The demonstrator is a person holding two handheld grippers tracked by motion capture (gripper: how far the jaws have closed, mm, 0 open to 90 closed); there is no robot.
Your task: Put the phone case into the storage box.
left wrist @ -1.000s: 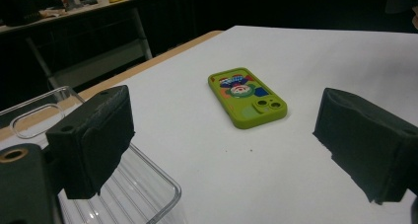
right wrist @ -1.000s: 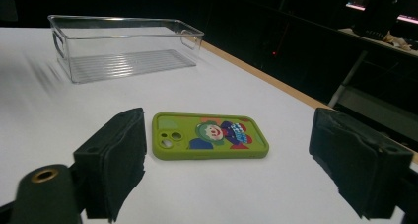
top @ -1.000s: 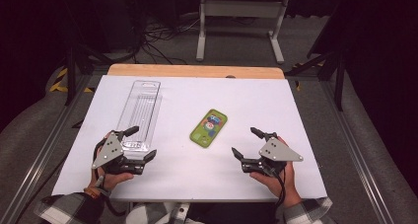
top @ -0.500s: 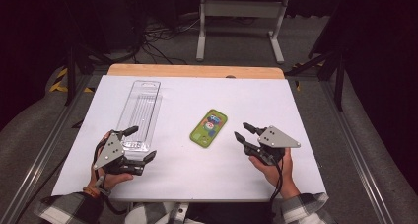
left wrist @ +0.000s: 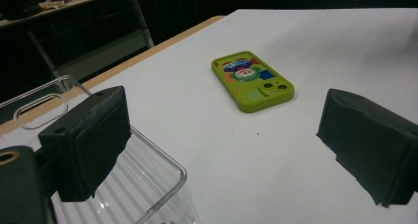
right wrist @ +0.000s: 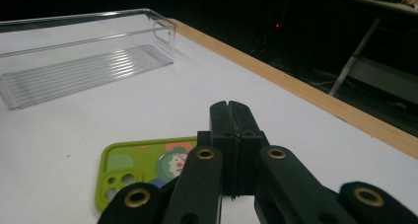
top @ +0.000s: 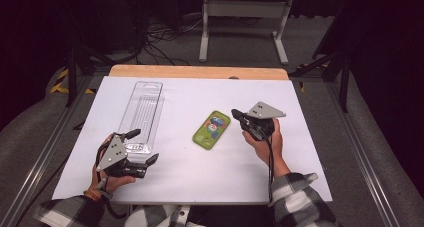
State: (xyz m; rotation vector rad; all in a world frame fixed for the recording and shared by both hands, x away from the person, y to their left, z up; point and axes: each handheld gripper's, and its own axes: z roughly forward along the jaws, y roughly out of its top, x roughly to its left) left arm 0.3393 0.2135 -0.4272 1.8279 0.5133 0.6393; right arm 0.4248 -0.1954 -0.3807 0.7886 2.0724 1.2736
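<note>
Your right claw (top: 236, 115) is clenched: in the right gripper view its two black, matte jaws meet flat against each other with nothing between them, having just been closing. It hangs just beside the right edge of the green phone case (top: 212, 130), not touching it as far as the high view shows. The case lies flat near the middle of the bench (top: 300, 152), closer to the right half. It is a rounded rectangle of smooth, lime-green rubbery material, with a colourful cartoon print on its back and round camera cut-outs at the end nearest you.

Your left claw (top: 143, 146) is released, its blocky, rough-textured pads standing wide apart near the front left of the bench. One pad sits over the near end of the clear plastic tray (top: 142, 114). That tray is long and narrow, transparent and hard, with low walls, rounded corners, a ribbed floor and a slotted handle hole at its far end. It lies lengthwise from near the front left towards the back edge of the bench, well apart from the case.

The bench top is a smooth white sheet, with a strip of pale wood showing along its back edge.
</note>
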